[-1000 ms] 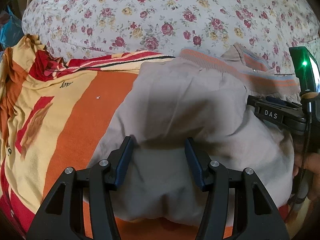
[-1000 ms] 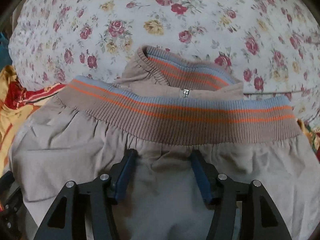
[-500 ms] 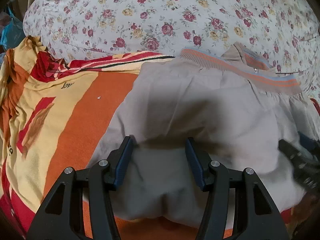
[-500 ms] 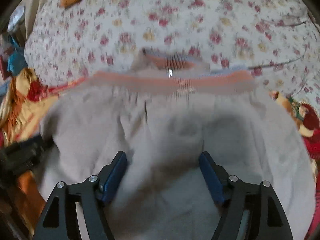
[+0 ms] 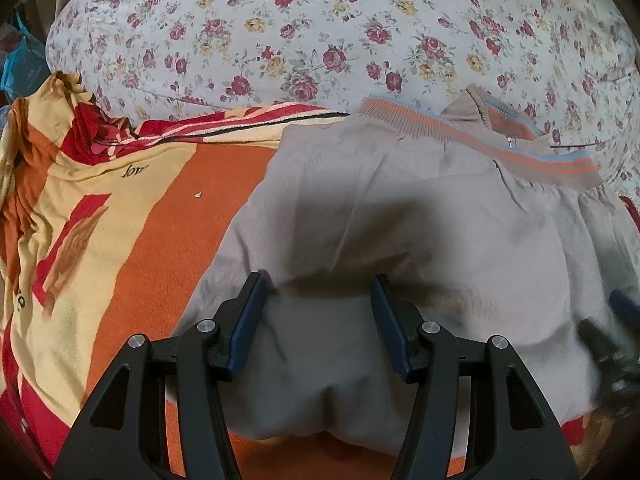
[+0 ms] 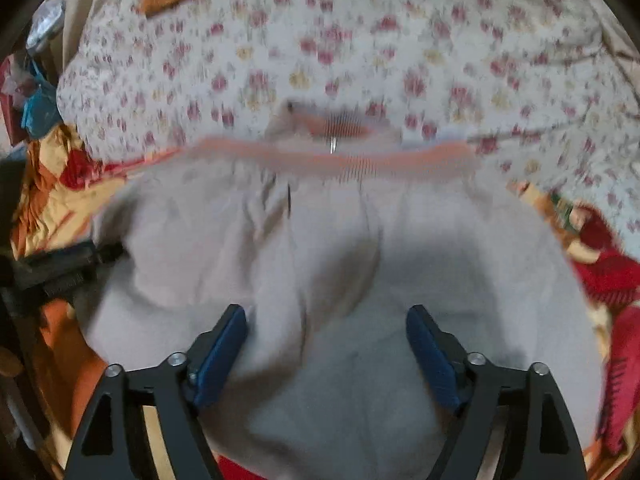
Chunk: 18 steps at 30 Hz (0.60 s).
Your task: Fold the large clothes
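Right gripper (image 6: 326,344) opening, above jacket (image 6: 360,260)

One beige jacket (image 5: 420,220), one orange blanket (image 5: 160,208), one floral quilt (image 5: 320,20), two grippers.

Matt beige cloth jacket (image 5: 400,216) — ribbed hem, fuzzy orange blanket (image 5: 168,240), floral cotton sheet (image 5: 320,20)

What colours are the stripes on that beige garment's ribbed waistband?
Orange and light blue on the waistband; sharpest in the left wrist view.
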Each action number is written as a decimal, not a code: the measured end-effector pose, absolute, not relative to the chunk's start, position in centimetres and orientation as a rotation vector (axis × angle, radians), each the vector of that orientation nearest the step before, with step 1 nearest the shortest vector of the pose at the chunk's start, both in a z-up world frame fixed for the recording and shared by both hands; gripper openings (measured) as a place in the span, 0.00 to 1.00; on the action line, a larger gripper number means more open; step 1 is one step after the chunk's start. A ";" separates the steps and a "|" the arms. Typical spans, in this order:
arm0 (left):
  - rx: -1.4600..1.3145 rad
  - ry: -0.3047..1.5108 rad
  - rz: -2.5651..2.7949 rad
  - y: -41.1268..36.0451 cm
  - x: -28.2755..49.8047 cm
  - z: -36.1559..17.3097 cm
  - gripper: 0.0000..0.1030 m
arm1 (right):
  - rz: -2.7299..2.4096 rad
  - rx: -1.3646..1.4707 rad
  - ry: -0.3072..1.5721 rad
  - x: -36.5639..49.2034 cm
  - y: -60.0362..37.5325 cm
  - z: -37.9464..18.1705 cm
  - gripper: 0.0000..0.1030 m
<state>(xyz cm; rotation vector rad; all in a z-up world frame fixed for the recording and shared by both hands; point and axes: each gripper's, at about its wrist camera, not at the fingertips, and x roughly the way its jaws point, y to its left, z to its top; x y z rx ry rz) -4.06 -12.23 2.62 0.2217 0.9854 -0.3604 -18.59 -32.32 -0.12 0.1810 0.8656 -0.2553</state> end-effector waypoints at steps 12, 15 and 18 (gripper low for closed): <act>0.205 0.993 -0.365 -12.0 -3.9 2.6 0.54 | -0.243 0.181 0.843 -20.7 -31.4 1.9 0.79; 0.206 0.990 -0.364 -12.0 -3.9 2.6 0.54 | -0.235 0.208 0.851 -21.0 -31.2 1.7 0.79; 0.207 0.989 -0.364 -12.1 -4.0 2.6 0.54 | -0.243 0.236 0.849 -21.2 -31.1 1.5 0.79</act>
